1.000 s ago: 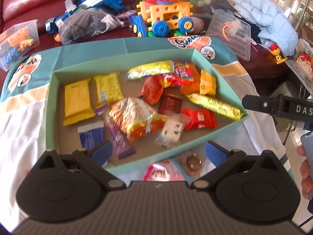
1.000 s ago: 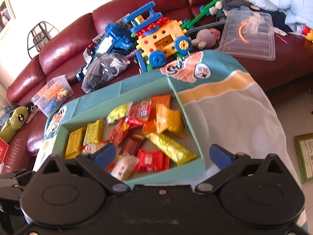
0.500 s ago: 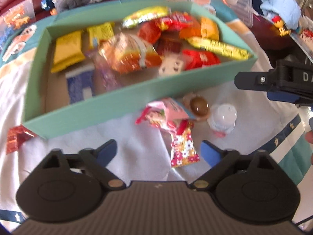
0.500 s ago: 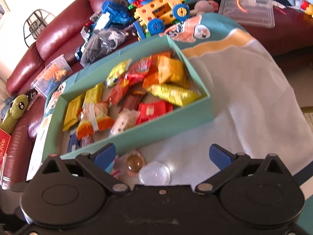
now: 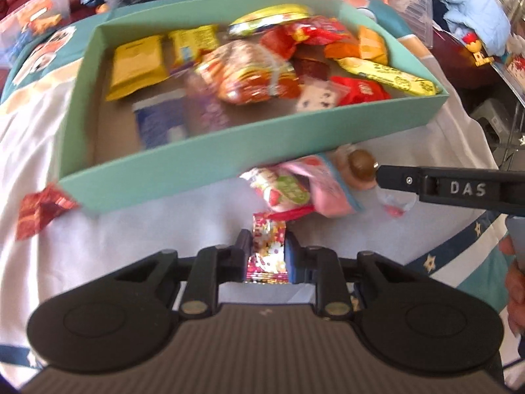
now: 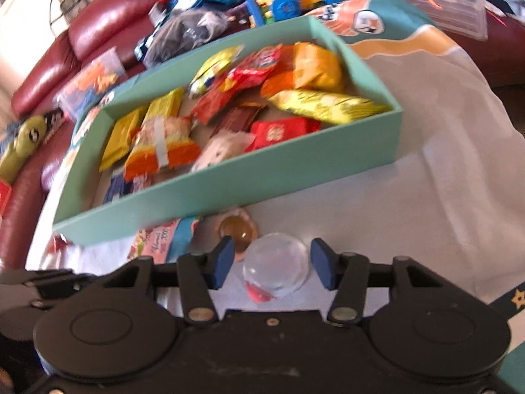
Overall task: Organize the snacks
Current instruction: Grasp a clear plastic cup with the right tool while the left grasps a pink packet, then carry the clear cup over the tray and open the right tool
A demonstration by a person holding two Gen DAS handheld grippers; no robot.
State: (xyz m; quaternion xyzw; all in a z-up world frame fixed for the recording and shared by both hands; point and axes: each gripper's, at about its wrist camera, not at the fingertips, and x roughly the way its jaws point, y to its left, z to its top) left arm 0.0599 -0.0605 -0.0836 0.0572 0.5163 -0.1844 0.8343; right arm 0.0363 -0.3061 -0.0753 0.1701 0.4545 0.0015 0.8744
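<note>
The left claw [image 5: 266, 256] was clamped narrow on a small flowery red-and-gold snack packet [image 5: 267, 246], which stood pinched between both fingers just above the white cloth [image 5: 131, 246] covering the desk. Just ahead of that claw lay a pink-and-green candy bag [image 5: 295, 190], and ahead of it to the right a round brown candy [image 5: 361, 165], both close against the near wall of the teal box [image 5: 197, 164]. Far to the left of the claw, a crumpled red wrapper [image 5: 39, 210] sat at the box's near corner, outside it.

The right claw [image 6: 273, 264] stood part-way open, its blue pads [image 6: 323, 262] on either side of a clear dome-shaped jelly cup [image 6: 275, 271] with a gap left on each side; the cup rested on the cloth. The brown candy lay just ahead of its left finger. In the left wrist view that claw reached in from the right as a black bar.

Beyond both claws the teal box held the sorted snacks: flat yellow packets [image 5: 137, 65] at the far left, an orange-and-white bag [image 6: 160, 149] in the middle, a red packet [image 6: 282, 131] near the front wall, and a long yellow wrapper [image 6: 325, 105] to the right. Toys and a red sofa [image 6: 95, 29] lay beyond the box.
</note>
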